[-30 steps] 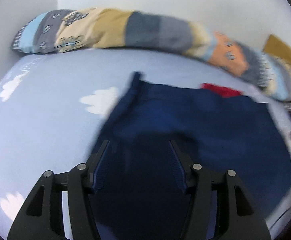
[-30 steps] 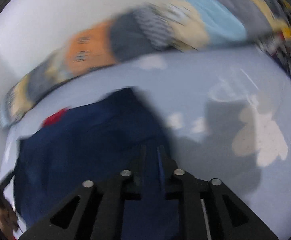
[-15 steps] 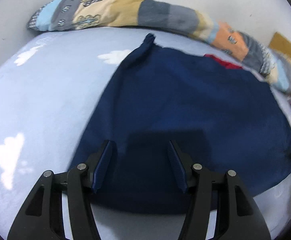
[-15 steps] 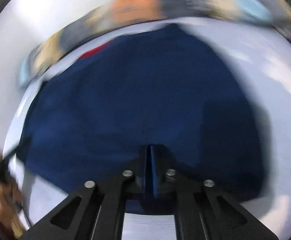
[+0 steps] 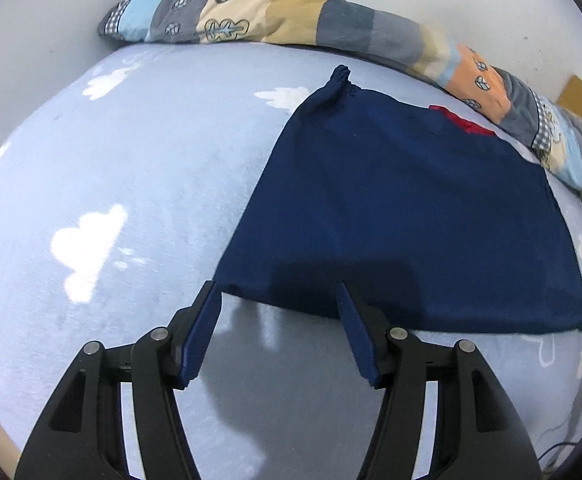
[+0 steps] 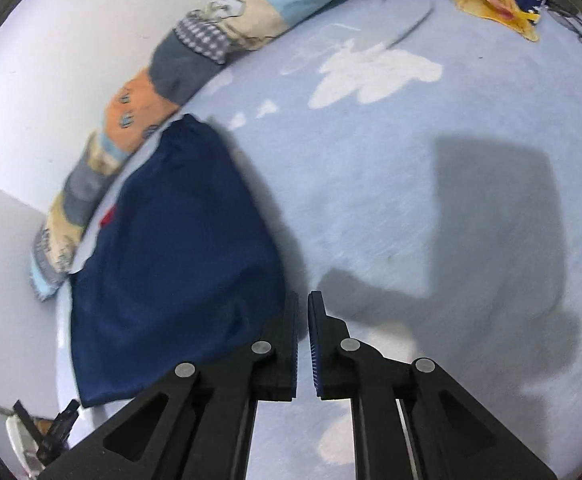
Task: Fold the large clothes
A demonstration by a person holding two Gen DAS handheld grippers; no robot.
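Left wrist view: left gripper (image 5: 279, 294) spread and opening, nothing between the pads, folded navy garment (image 5: 407, 208) lying toward 1 o'clock on the cloud-print sheet (image 5: 131, 184).

Right wrist view: right gripper (image 6: 303, 304) nearly pressed together, gripping nothing, jaws easing apart; garment (image 6: 171, 260) at 10 o'clock.

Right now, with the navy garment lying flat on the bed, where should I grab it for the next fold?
Probably the near hem corners of the garment. That edge lies straight and free on the sheet, just beyond the left gripper; come in low from the near side. The far edge lies close to the pillow.
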